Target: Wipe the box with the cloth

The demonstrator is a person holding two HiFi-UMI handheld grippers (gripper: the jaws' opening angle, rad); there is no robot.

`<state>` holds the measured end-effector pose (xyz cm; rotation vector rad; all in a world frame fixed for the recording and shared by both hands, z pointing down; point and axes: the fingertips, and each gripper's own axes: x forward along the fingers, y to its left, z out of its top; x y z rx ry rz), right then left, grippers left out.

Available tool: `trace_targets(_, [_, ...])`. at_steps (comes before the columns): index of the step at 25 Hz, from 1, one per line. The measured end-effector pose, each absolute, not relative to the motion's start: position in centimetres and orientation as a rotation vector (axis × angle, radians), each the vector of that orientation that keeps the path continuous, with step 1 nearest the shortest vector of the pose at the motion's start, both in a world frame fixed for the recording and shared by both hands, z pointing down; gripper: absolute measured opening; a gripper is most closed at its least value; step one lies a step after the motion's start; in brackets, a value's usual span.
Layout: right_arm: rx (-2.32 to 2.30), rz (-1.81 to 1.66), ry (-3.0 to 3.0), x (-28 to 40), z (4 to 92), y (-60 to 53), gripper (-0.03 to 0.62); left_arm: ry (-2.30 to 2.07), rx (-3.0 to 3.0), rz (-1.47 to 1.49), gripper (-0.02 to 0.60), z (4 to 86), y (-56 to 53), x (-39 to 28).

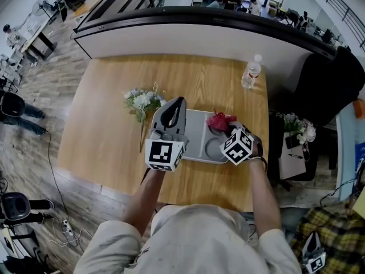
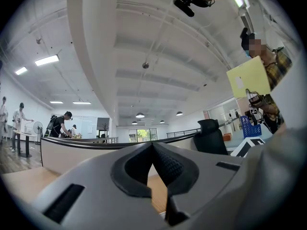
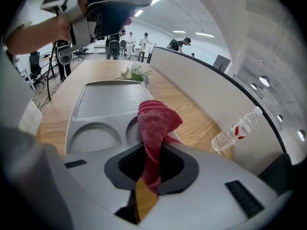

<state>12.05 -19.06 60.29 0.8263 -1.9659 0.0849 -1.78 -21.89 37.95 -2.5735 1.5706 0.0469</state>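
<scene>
We see the right gripper [image 3: 148, 169] clamped on the red cloth [image 3: 154, 121] above the grey box [image 3: 105, 102]; the raised left gripper [image 2: 152, 148] seems closed, tips touching, on nothing.

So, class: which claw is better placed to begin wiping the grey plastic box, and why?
The right claw: it is shut on the red knitted cloth, right over the grey compartmented plastic box. The left claw is shut on nothing and points away toward the ceiling.
</scene>
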Motion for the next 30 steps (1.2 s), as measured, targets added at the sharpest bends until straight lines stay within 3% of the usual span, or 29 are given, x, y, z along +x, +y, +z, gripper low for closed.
trace_targets(30, [0.702, 0.133, -1.965, 11.0, 59.8, -12.7, 0.067, 1.576, -2.597, 0.032, 0.014, 39.4, -22.0, -1.3])
